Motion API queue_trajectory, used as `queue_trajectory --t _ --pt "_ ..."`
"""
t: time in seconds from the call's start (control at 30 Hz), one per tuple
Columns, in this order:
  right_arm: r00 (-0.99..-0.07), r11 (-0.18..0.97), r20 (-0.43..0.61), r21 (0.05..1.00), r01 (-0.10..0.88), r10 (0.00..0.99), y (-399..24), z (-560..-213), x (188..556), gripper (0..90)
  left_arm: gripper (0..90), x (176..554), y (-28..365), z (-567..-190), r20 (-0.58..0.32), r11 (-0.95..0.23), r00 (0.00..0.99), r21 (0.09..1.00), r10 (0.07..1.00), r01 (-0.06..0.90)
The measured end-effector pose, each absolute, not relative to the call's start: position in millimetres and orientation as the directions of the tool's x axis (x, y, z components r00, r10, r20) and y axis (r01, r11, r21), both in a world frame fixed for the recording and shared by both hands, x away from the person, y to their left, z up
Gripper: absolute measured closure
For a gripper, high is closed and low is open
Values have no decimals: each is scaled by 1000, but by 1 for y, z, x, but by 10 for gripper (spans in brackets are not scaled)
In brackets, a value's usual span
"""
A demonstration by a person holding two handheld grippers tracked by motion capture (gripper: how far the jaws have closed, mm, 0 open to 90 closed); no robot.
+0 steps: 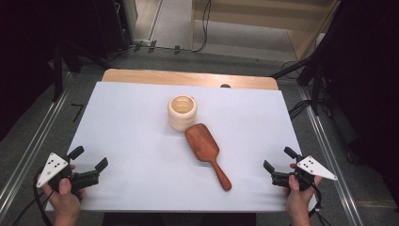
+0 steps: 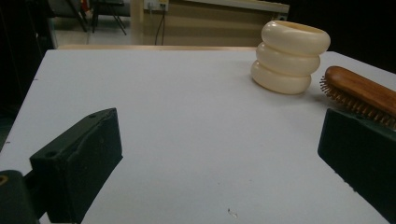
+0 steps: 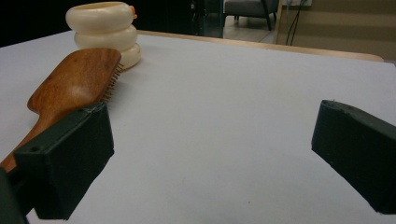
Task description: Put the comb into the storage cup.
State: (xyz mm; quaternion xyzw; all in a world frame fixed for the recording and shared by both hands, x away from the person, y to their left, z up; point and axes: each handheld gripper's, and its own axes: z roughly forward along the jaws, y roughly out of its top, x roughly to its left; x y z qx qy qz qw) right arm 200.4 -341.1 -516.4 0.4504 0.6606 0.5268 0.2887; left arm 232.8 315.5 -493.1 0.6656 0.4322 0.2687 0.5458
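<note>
Left gripper [image 1: 89, 159] sat at the near-left corner of the white table [image 1: 141, 155], held in the person's left hand [image 1: 63, 195], grey three-cornered plate on top. Jaws were spread wide, nothing between them, pointing in toward the table middle. In the left gripper view its two black jaws stood far apart over bare white surface, and the cup and brush head showed beyond the right jaw.

Middle of the table: cream ribbed cup [image 1: 182, 112], three stacked rings in shape, stood upright with its mouth up. Wooden hairbrush [image 1: 207, 154] lay just in front of it, bristles down, back up. Brush head was next to the cup's base, close or touching, could not tell which. Handle ran diagonally toward the near-right side. Both things were well apart from either gripper.

Right gripper [image 1: 281, 161] was at the near-right edge, held in the person's right hand [image 1: 297, 197], plate on top too. Jaws were released, wide apart, empty, aimed toward the table middle. In the right gripper view the brush handle ran behind the left jaw, not between the jaws, with the cup farther back at upper left.

Wooden table edge [image 1: 188, 76] showed past the white top, grey floor [image 1: 28, 127] around.
</note>
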Motion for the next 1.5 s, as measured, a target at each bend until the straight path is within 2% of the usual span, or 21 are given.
queue_trajectory --t 0.33,0.5,0.63,0.83,1.3,1.4,1.5 --pt "-431 90 52 949 302 901 -336 -511 200 0 0 232 314 -493 -113 -30 481 960 869 279" --pt "-429 112 39 940 322 903 -327 -496 198 0 0 231 314 -493 -104 -39 485 960 868 276" --pt "-460 134 41 930 343 887 -317 -484 199 0 0 231 313 -494 -96 -47 487 961 868 273" --pt "-482 193 36 888 417 875 -298 -467 208 0 0 231 311 -494 -86 -60 493 960 866 272" --pt "-532 312 2 808 500 847 -264 -441 224 0 0 231 310 -494 -77 -73 504 960 860 270" --pt "-551 350 -14 786 510 834 -254 -439 229 0 57 231 309 -494 -63 -82 492 960 868 268" --pt "-559 374 -10 753 541 829 -243 -438 236 0 57 230 308 -494 -50 -94 493 960 869 263"
